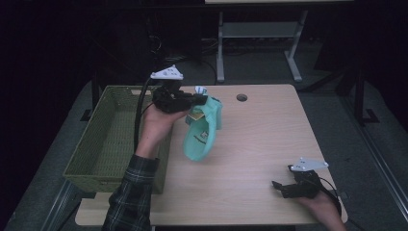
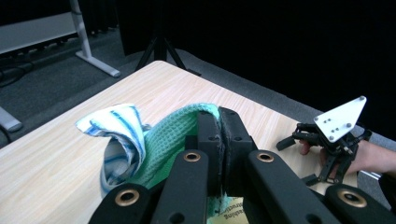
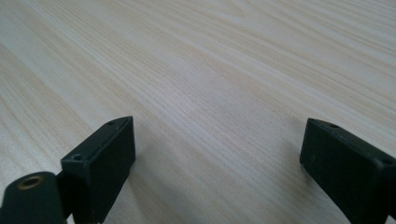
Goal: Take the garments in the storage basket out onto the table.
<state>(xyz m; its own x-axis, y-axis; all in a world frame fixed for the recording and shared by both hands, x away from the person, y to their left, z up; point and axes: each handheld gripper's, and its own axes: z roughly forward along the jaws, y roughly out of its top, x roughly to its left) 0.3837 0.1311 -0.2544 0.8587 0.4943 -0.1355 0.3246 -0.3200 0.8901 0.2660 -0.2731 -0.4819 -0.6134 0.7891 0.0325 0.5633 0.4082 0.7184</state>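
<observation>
Left gripper pinching a green cloth above the table, beside the wicker basket, right gripper spread wide, low over the table's near corner

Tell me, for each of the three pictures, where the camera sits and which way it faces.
High view: above the person's side, facing forward and down at the table, green basket, both forearms.
Left gripper view: on the left gripper, along jaws shut on the green cloth.
Right gripper view: on the right gripper, jaws apart over bare wood.
Shared: high and left views show the cloth.
</observation>
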